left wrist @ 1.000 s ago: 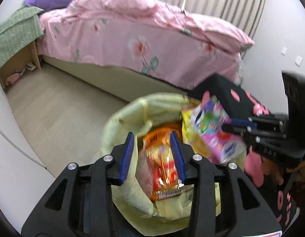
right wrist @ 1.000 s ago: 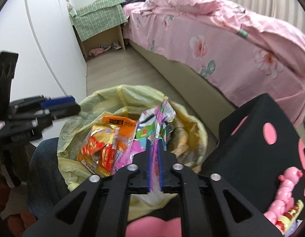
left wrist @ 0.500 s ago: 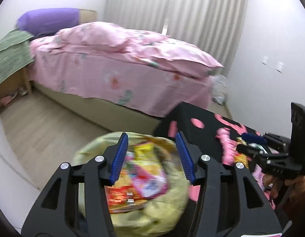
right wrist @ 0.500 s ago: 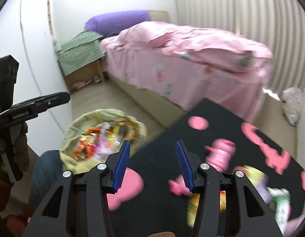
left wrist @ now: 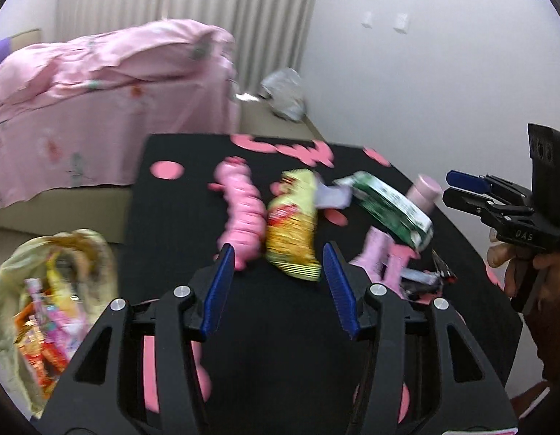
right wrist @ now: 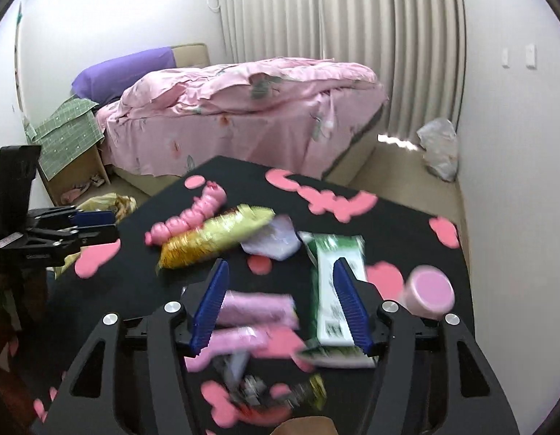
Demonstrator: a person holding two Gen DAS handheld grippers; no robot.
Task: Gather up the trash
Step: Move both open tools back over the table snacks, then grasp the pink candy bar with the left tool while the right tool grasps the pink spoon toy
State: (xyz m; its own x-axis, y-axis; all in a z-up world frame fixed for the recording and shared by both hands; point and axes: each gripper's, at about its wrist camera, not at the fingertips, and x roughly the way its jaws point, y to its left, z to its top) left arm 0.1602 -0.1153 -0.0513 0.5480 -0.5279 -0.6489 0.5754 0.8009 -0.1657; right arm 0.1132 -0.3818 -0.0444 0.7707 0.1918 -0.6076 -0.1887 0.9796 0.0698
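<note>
A black table with pink shapes (left wrist: 280, 326) (right wrist: 388, 217) holds litter: a yellow snack packet (left wrist: 292, 232) (right wrist: 214, 237), a green-and-white carton (left wrist: 392, 210) (right wrist: 334, 282), pink wrappers (right wrist: 258, 308) and a crumpled white wrapper (right wrist: 272, 241). My left gripper (left wrist: 278, 279) is open and empty, just short of the yellow packet. My right gripper (right wrist: 280, 301) is open and empty above the pink wrappers, the carton by its right finger. A yellow trash bag (left wrist: 51, 301) full of wrappers sits at the table's left.
A pink caterpillar toy (left wrist: 240, 210) (right wrist: 193, 214) lies beside the yellow packet. A pink bottle (right wrist: 430, 291) stands at the table's right. A pink bed (right wrist: 243, 119) lies behind, a white bag (right wrist: 439, 148) by the curtain.
Both grippers swung from the trash bag over to the table. The right gripper let go of the colourful wrapper into the bag and is open now.
</note>
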